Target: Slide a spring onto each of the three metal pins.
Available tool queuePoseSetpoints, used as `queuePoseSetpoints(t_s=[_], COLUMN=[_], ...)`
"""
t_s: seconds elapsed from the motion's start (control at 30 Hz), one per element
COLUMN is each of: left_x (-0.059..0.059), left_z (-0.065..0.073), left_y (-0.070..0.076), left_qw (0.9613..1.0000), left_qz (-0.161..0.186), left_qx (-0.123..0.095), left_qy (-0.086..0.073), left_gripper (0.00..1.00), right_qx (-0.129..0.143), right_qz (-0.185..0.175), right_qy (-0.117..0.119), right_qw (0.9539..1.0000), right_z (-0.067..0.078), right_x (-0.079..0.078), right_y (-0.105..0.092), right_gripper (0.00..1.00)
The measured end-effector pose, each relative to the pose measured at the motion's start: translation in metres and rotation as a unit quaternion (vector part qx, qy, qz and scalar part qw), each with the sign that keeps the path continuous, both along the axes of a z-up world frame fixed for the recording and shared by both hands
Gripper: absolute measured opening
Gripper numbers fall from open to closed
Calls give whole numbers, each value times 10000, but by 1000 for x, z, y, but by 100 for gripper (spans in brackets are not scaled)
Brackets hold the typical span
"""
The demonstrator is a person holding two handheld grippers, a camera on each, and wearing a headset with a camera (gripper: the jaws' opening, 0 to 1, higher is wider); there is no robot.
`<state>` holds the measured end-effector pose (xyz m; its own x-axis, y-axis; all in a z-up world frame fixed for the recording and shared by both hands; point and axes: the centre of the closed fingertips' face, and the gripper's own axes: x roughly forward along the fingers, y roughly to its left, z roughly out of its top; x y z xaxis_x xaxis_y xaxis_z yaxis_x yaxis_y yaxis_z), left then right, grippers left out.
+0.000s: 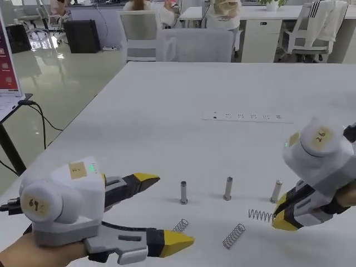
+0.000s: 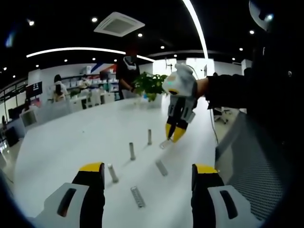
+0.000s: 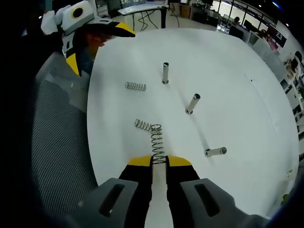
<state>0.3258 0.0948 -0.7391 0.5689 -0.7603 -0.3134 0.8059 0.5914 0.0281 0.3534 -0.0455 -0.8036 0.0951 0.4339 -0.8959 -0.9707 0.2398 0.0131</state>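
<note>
Three short metal pins stand upright in a row on the white table: left pin point(image 1: 183, 192), middle pin point(image 1: 228, 188), right pin point(image 1: 276, 191). My right gripper point(image 1: 283, 220) is shut on one end of a spring point(image 1: 260, 214), which sticks out level toward the pins, just in front of the right pin. In the right gripper view the held spring point(image 3: 157, 141) points straight out from the shut gripper point(image 3: 159, 161). Two loose springs point(image 1: 180, 225) point(image 1: 234, 236) lie in front of the pins. My left gripper point(image 1: 164, 210) is open and empty, low at the near left.
A white power strip point(image 1: 247, 117) lies flat further back on the table point(image 1: 167, 122). Chairs and desks stand beyond the far edge. The table's left edge runs diagonally beside my left gripper.
</note>
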Motion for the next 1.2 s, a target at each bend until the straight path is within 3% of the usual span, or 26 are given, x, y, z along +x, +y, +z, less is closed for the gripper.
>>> queuePoseSetpoints(t_s=[0.43,0.67,1.2], left_x=[3,3,-8], left_z=[-6,-8,-21], left_y=[-27,-34,-53], left_qw=[9986,9979,9939], left_qz=[-497,-624,-1050], left_qx=[163,156,323], left_qy=[41,72,129], left_gripper=[61,55,36], right_qx=[-70,-80,-96], right_qz=[518,743,1099], right_qy=[57,36,74], right_qw=[9986,9972,9939], right_z=[10,16,24], right_x=[-16,-23,-36], right_y=[28,40,57], right_gripper=[7,7,7])
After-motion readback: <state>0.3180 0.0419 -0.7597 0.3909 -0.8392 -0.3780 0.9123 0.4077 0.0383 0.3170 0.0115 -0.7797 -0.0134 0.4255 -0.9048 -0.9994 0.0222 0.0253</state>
